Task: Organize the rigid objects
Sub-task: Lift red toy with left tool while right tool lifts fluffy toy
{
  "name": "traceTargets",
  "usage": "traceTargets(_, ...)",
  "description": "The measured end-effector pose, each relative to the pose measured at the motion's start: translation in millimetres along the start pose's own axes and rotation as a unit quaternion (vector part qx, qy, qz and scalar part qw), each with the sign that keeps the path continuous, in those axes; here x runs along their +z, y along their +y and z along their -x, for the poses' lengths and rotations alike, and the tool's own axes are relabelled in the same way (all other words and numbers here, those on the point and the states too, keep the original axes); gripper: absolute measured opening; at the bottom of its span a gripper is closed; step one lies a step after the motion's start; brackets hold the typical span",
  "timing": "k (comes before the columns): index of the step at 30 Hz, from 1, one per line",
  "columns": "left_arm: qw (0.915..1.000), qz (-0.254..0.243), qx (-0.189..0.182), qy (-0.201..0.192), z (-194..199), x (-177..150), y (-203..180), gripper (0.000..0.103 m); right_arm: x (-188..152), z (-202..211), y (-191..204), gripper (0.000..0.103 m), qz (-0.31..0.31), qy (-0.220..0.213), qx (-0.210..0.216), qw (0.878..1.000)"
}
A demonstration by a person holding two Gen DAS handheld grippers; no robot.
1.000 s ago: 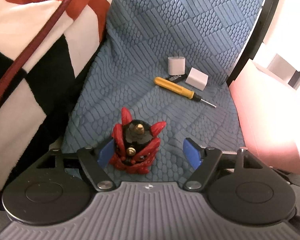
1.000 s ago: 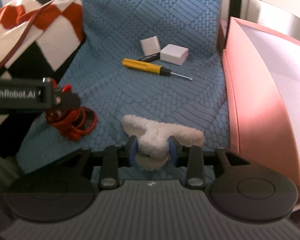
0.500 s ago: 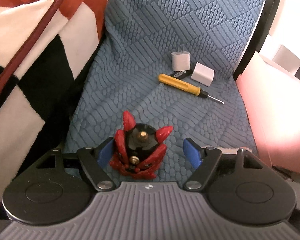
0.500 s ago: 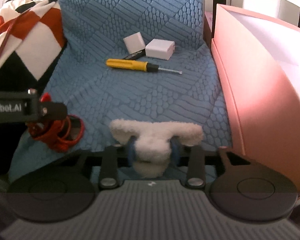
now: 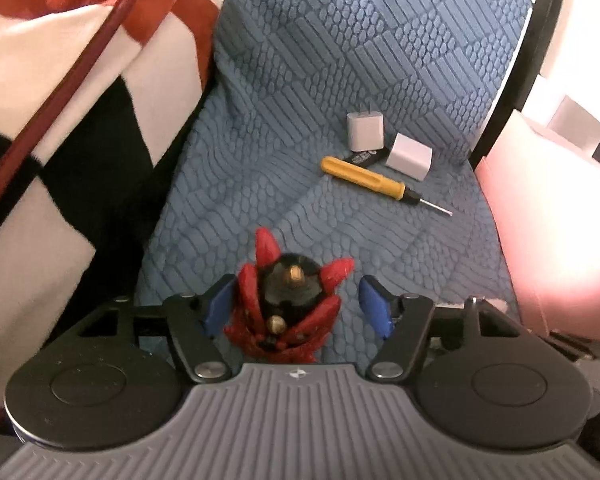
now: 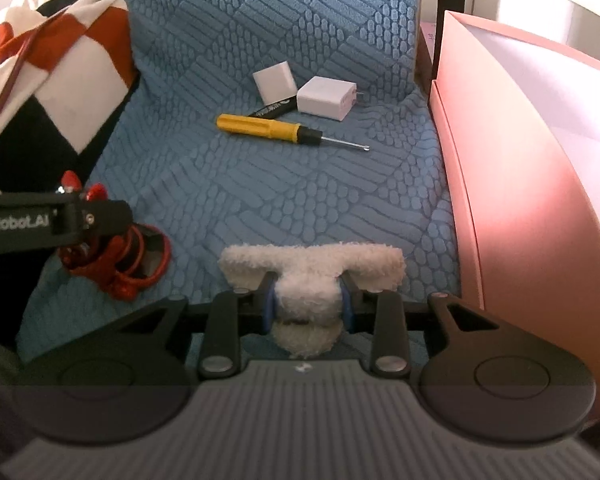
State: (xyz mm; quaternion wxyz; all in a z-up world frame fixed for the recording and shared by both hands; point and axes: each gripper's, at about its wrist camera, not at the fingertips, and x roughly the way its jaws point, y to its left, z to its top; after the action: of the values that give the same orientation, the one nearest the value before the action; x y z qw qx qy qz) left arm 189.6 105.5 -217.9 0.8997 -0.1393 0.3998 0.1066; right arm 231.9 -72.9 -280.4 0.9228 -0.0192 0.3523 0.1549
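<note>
Right wrist: two white chargers (image 6: 273, 81), one screwdriver (image 6: 268, 127); right jaws clamp fluffy piece (image 6: 308, 280); left jaws apart.

We found a screwdriver (image 6: 270, 128) lying crosswise on the textured cushion (image 6: 284, 208). Just behind it sat two chargers (image 6: 274, 81) (image 6: 326, 97) side by side, with a pen (image 6: 272, 109) partly tucked between them. A box (image 6: 532, 184) stood along the cushion's right edge and a blanket (image 6: 48, 72) along its left. Nearer us, a spiky tripod (image 5: 288, 308) lay at the left and a fluffy item (image 6: 312, 276) at the centre.
</note>
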Motion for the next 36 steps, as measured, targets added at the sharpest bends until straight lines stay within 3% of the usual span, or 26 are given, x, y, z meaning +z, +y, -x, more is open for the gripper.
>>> traceTargets(3,1.0000,-0.002,0.005,0.000,1,-3,0,0.069,-2,2,0,0.034,-0.003,-0.004,0.002,1.000)
traceTargets(6,0.9998,0.019,-0.007,0.000,7,-3,4,0.060,-5,6,-4,0.034,-0.006,-0.009,0.003,1.000)
traceTargets(25,0.9995,0.028,-0.011,-0.010,8,4,3,0.059,-1,15,-8,0.034,0.008,-0.020,0.009,1.000)
traceTargets(36,0.9977,0.051,-0.031,-0.030,30,10,-3,0.058,19,56,-20,0.034,0.020,-0.053,0.030,0.998)
